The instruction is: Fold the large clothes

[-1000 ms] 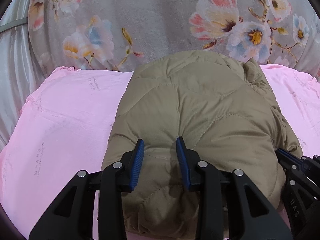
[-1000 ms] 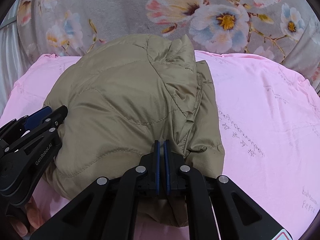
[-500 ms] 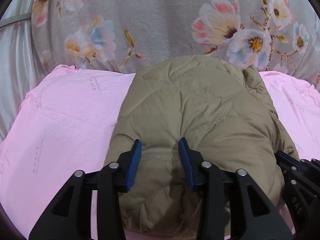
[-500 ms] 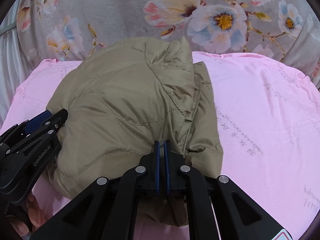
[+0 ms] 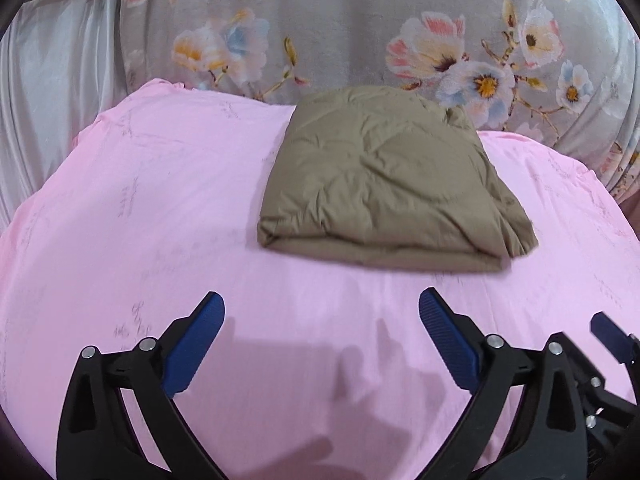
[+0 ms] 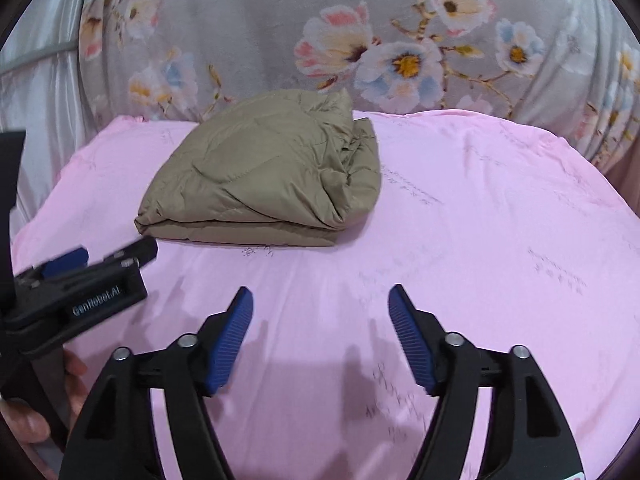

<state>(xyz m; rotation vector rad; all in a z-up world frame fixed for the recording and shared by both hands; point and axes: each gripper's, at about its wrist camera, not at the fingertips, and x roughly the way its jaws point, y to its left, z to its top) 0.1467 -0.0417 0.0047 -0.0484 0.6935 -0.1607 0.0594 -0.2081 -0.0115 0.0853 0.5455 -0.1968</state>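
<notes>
**Left wrist view: jacket folded, both grippers clear**

Left gripper (image 5: pixel 322 320) hovers over the pink sheet (image 5: pixel 140 220), jaws spread wide, holding nothing. Right gripper (image 6: pixel 321 312) is likewise spread and empty. The folded tan quilted jacket (image 5: pixel 388 184) lies flat on the sheet, near the floral blanket (image 5: pixel 340 20), apart from both grippers.

The folded olive-tan quilted jacket (image 5: pixel 384 184) is a smooth, faintly sheeny synthetic cloth with stitched seams and soft creases. It lies on a matt pink cotton-like sheet (image 5: pixel 160 208) printed with faint script. The grey floral blanket (image 5: pixel 352 28) looks plush and velvety; the pale curtain (image 5: pixel 48 88) is satiny. Both grippers' fingers (image 6: pixel 230 336) are matt black plastic with ribbed blue rubbery pads and shiny metal rivets.
</notes>
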